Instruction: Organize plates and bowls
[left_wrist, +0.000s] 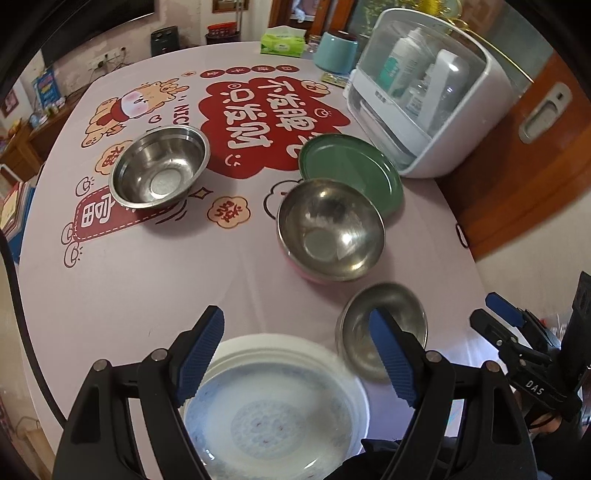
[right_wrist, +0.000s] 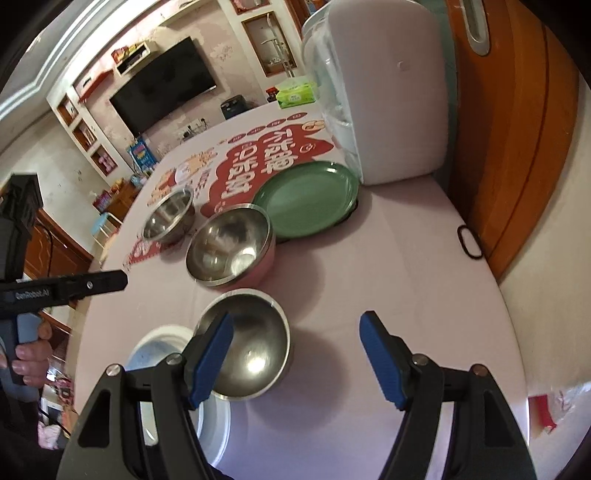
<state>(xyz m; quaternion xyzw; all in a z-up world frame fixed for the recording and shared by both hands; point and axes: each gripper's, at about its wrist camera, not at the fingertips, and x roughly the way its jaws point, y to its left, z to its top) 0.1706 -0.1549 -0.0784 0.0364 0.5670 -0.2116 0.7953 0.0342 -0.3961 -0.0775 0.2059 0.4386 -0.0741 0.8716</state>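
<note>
Nothing is being gripped: the left gripper (left_wrist: 295, 354), jaws spread, is being held over the white patterned ceramic plate (left_wrist: 275, 413), the right gripper (right_wrist: 297, 360), likewise spread, beside the small round steel bowl (right_wrist: 251, 347), seemingly for stacking.

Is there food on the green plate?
No, the green plate is bare, lying on the table beside the pink-sided steel bowl.

Black claw (left_wrist: 295, 354) frames, ribbed blue pads (left_wrist: 199, 356), silver screws.
</note>
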